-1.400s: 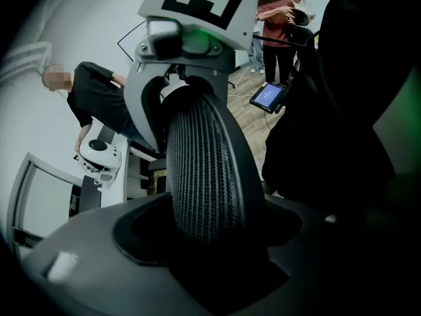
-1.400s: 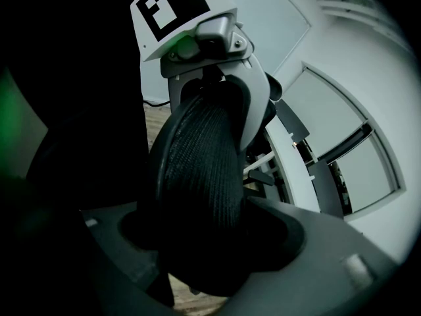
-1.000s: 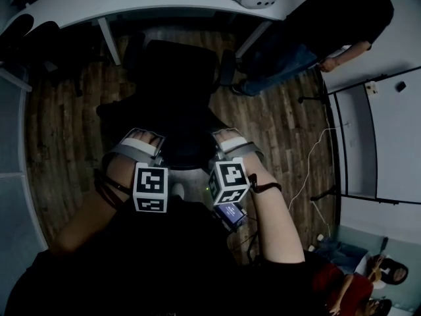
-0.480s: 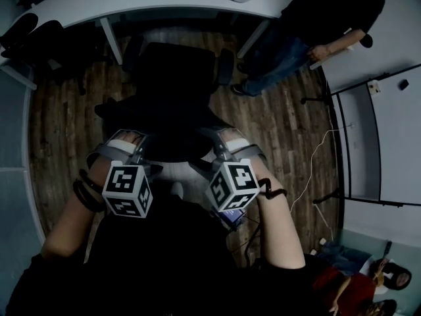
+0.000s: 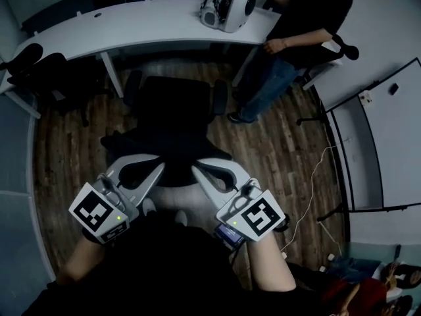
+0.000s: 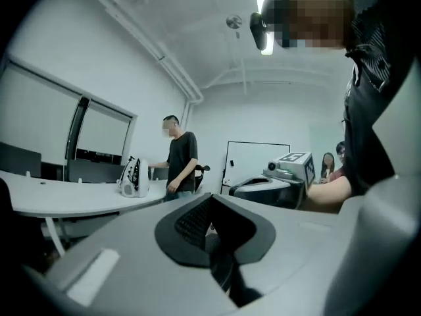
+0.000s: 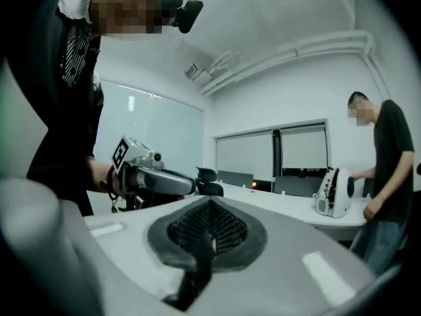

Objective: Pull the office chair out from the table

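- Both sets of jaws are pressed together on nothing. The left gripper [image 5: 156,168] and right gripper [image 5: 199,168] are held level at the near side of the office chair [image 5: 172,110]. Each gripper view shows only the room past the tips.
- The chair sits on the wood floor just near of the curved white counter [image 5: 131,28], backrest towards the wearer. It looks partly out already, but I can't tell how far.
- Risk: with no grip, any further pull would be a hook or a shove with closed tips. They'd likely slide off the dark backrest.
- Risk: a pull from one side only would probably swivel the chair rather than roll it.
- Risk: it may roll back into the wearer's legs, which are close behind.
- A standing person [image 5: 296,38] is just beside the chair's right armrest, one hand at the white device [image 5: 227,4] on the counter. That side is tight.
- A cable [image 5: 309,176] trails on the floor to the right and could catch a castor if the chair drifts that way.
- A second dark chair [image 5: 46,68] is far left, well apart.
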Available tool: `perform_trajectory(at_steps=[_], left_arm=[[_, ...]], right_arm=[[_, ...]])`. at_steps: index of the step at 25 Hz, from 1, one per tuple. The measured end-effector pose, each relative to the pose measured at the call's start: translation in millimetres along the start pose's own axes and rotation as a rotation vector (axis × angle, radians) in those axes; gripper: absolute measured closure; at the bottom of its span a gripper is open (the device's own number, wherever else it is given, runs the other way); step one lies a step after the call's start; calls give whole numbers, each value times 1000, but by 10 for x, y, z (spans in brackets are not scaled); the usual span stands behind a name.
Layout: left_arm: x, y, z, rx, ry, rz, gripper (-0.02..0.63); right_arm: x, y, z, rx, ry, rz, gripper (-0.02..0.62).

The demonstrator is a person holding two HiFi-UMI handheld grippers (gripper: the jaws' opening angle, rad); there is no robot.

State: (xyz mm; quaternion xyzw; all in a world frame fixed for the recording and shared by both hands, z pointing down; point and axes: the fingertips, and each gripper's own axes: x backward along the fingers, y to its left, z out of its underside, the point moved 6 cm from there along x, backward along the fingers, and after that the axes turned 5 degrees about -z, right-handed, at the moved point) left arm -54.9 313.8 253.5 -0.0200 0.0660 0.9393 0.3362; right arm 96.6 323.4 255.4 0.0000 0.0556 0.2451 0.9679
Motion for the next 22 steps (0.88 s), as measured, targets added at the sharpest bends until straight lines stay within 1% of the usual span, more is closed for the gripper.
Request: perform_trajectory(at_steps=[4,6,9,10,13,18,22], left_arm=[[1,-126,-107,-32,-72,29,601],[-3,-121,-132,-47,-75,20,601],[-21,-91,-181,-44,-86,8,601],[-23,-83,-188,-48,-80,4,601],[-23,-32,-172,-67,-29,-11,601],[-80,29,-218,-77,-54,-8,601],[-106,85,-117,-103,-30,1,601]], right_arm=[[-28,29,-29,-33,-22,5,594],[-31,23,-55,-35,-32,8,594],[-16,-8,-95,-43,-43,15,594],[-17,-19,-105,-45,-43,17,595],[-68,-70,-138,-51,-31,22,594],[-111,-149,-162,-25,-44,35,594],[-83,-241,-52,-30,-30,46,594]])
